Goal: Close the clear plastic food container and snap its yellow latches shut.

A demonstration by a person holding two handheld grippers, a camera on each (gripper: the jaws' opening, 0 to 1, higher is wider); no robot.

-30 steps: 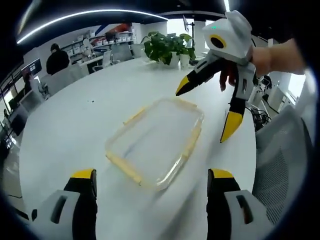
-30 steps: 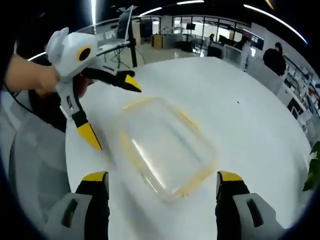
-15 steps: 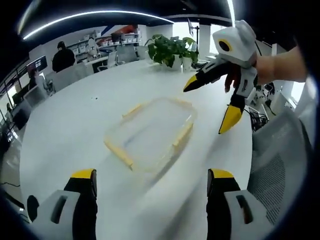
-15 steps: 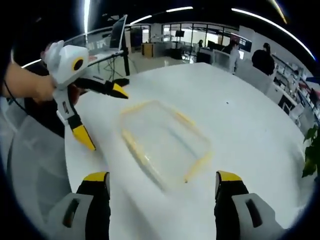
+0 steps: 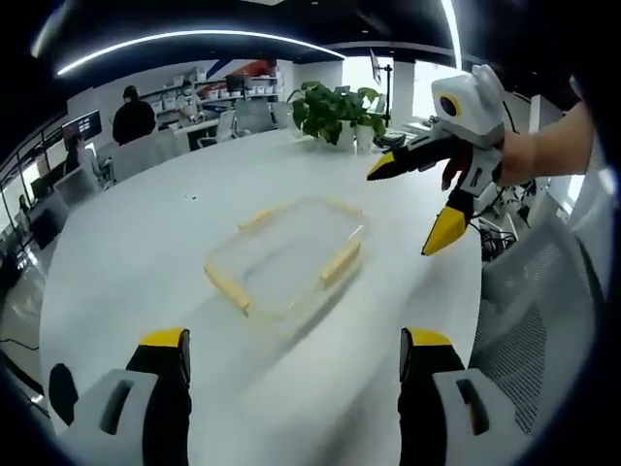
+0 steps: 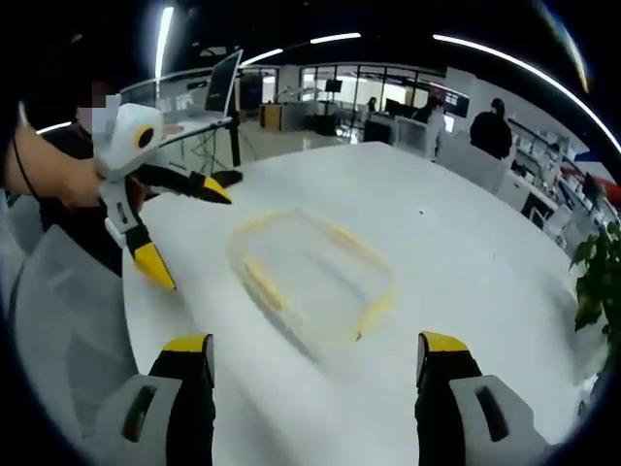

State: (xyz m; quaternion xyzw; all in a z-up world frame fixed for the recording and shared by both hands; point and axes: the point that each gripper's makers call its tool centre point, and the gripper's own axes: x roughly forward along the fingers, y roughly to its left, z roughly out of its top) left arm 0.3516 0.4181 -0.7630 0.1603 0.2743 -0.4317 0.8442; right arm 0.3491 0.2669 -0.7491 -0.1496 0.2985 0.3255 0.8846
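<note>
Clear container [image 5: 289, 262] w/ yellow latches [image 5: 340, 262] lies flat on white counter [image 5: 146, 243], lid on, roughly mid-counter. Left gripper [image 5: 291, 364] fingers [image 5: 165, 354] spread wide, holding nothing, short of container. Right gripper [image 5: 412, 204] raised above counter beside container's far side, fingers wide apart, empty. Potted plant [image 5: 335, 102] at far counter edge.

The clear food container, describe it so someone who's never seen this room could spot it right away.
Start at the big round white table. Near its middle lies the clear food container, a shallow, see-through rectangle lying flat on the tabletop, with both open grippers held clear of it. Yellow latches along its edges set it apart from the bare white surface around it.
</note>
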